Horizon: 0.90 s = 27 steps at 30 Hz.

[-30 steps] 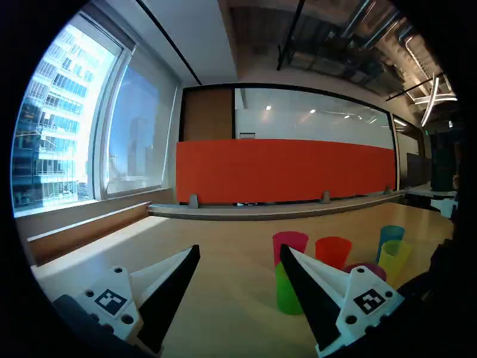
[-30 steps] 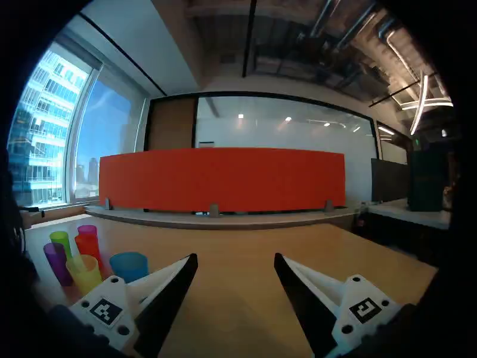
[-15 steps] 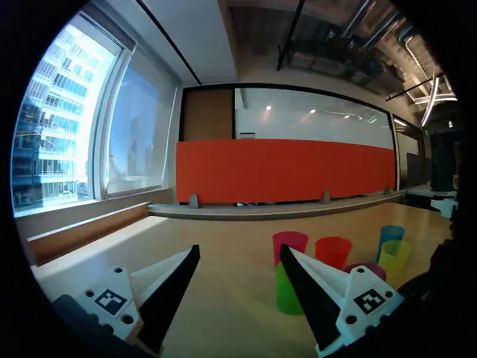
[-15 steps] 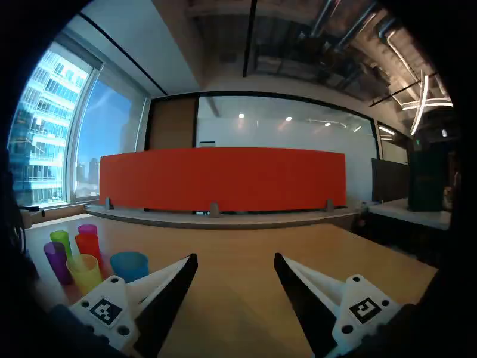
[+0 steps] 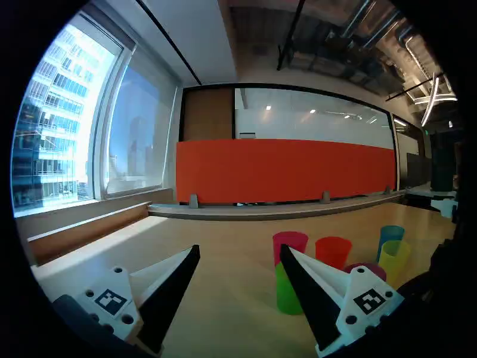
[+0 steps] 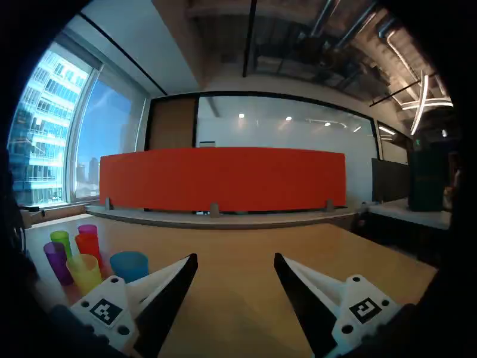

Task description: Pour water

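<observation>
The left gripper and right gripper are spread, empty; the left one half hides the green cup and purple cup.

A cluster of cups stands on the table, before the partition at its far edge.

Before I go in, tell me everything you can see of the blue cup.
The blue cup is a plain tumbler of translucent-looking plastic, narrowing slightly toward the base. It stands upright, mouth up, on the wooden table, at the edge of the cup cluster. The yellow cup is just beside it, apparently not touching. A finger of the right gripper hides its base. Whether it holds anything cannot be told.
</observation>
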Tool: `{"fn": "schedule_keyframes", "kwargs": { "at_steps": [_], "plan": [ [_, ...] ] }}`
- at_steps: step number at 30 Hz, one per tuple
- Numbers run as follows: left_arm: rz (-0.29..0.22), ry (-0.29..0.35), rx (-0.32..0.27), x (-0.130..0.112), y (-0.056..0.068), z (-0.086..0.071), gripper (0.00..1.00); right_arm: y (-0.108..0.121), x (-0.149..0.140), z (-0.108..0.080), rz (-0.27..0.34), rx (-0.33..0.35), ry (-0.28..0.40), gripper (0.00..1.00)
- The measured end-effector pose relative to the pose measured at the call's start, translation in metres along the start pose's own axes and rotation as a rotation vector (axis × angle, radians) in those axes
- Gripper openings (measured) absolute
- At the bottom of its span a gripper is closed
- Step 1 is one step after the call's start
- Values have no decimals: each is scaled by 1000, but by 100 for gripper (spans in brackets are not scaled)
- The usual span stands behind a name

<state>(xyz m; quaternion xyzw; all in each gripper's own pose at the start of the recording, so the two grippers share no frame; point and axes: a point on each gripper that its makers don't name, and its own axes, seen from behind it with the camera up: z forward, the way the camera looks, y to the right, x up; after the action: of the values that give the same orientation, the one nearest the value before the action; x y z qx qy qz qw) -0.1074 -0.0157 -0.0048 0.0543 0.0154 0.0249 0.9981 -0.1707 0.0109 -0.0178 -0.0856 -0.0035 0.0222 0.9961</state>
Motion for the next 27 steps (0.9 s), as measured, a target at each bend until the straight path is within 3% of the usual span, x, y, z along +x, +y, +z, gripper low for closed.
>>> {"fn": "schedule_keyframes", "kwargs": {
  "at_steps": [27],
  "plan": [
    [-3, 0, 0, 0, 0, 0, 100, 1, 0, 2, 0, 0, 0, 99]
  ]
}}
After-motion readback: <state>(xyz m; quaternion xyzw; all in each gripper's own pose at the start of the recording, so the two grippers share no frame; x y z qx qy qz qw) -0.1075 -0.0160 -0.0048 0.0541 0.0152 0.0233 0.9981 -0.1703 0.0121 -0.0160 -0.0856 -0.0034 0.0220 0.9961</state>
